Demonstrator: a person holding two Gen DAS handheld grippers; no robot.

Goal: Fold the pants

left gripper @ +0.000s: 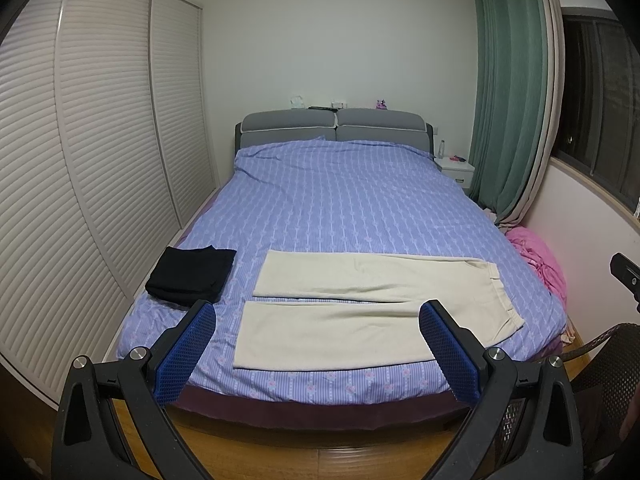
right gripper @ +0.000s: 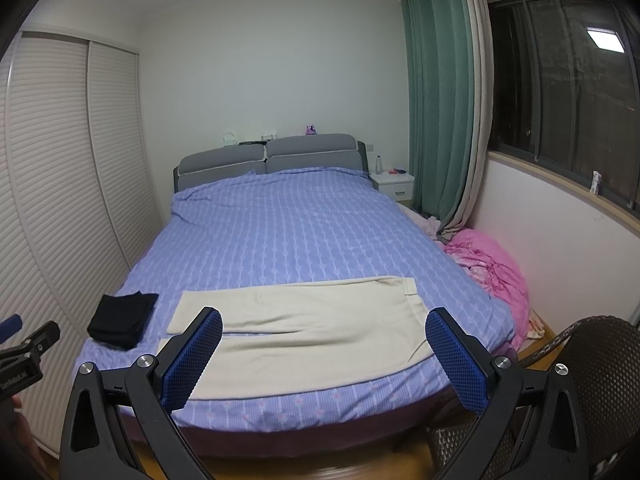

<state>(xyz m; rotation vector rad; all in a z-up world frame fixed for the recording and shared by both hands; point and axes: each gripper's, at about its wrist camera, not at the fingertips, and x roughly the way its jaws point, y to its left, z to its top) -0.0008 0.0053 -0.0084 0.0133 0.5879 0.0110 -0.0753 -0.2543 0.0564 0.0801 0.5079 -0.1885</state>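
Cream pants (left gripper: 360, 304) lie flat on the blue striped bed (left gripper: 340, 208), near its foot edge, legs pointing left and waistband at the right. They also show in the right wrist view (right gripper: 304, 320). My left gripper (left gripper: 318, 320) is open and empty, held above the floor in front of the bed's foot. My right gripper (right gripper: 324, 328) is open and empty too, at about the same distance, further right. Part of the right gripper shows at the left wrist view's right edge (left gripper: 626, 274).
A folded black garment (left gripper: 192, 274) lies on the bed left of the pants. A pink blanket (right gripper: 496, 268) is heaped at the bed's right side. A wicker chair (right gripper: 600, 368) stands at the lower right. Louvred wardrobe doors (left gripper: 100, 160) line the left wall.
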